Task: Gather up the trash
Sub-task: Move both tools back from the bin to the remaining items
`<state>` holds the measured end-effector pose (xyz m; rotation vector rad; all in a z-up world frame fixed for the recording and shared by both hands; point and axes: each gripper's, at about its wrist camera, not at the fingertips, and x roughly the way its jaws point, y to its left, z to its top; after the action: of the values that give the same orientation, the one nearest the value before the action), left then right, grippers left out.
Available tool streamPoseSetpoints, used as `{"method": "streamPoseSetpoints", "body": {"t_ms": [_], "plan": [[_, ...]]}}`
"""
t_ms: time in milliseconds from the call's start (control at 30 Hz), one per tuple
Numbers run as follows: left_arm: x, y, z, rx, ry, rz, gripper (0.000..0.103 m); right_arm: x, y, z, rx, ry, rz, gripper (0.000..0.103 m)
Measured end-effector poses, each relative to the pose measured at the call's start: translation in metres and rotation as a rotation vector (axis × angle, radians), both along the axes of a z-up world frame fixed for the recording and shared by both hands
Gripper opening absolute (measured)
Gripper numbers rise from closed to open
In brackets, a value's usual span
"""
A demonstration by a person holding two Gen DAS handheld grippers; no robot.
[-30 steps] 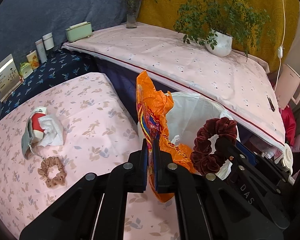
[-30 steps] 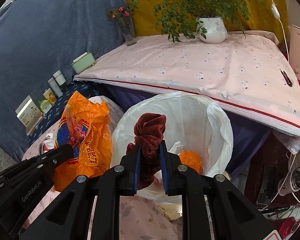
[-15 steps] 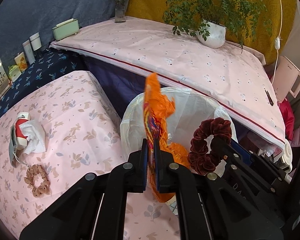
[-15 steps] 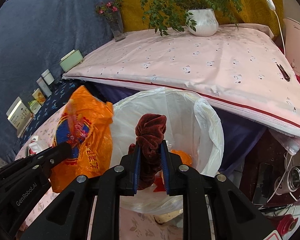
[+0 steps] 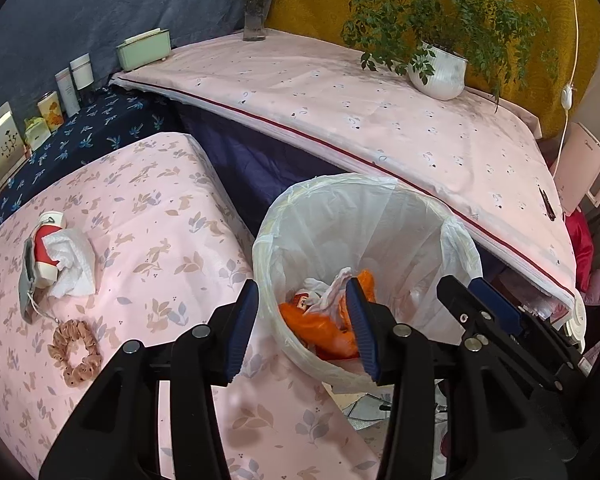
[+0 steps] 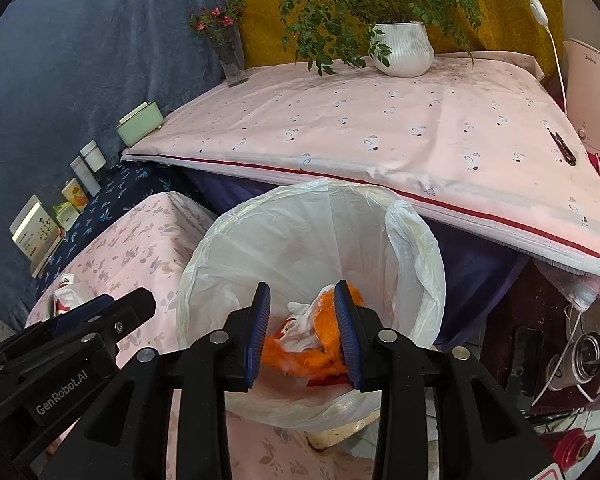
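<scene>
While the left hand-held gripper hangs over the near rim of the bin, its jaws have just been opening and now stand apart with nothing between them. Seen from the left wrist, the white-lined bin sits just right of the pink flowered desk, and an orange bag lies at its bottom with a scrap of white paper on top. On the desk to the left rest a crumpled tissue against a small red and white bottle, and nearer, a tan scrunchie. The right hand-held gripper reaches in from the right, just beside the bin's near right rim. From the right wrist, the right hand-held gripper is over the bin; its jaws have also just been opening and are released, empty, with the orange bag lying below in the bin. The left hand-held gripper shows at the left, over the desk edge. Far behind, a potted plant and a flower vase stand on a pale pink cloth.
</scene>
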<state>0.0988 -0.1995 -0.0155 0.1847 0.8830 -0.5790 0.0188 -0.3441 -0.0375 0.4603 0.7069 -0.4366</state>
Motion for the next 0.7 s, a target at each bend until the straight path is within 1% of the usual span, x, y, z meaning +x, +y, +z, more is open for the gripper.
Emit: {"method": "streamPoseSetpoints", "body": {"t_ms": [300,700], "plan": [[-0.001,0.022,0.004,-0.01,-0.004,0.043,0.043,-0.003,0.015,0.006,-0.006,-0.003,0.02,0.036],[0.006,0.073,0.005,-0.015,-0.002,0.149,0.044,0.002,0.05,0.016,-0.029,-0.007,0.081,0.036]]}}
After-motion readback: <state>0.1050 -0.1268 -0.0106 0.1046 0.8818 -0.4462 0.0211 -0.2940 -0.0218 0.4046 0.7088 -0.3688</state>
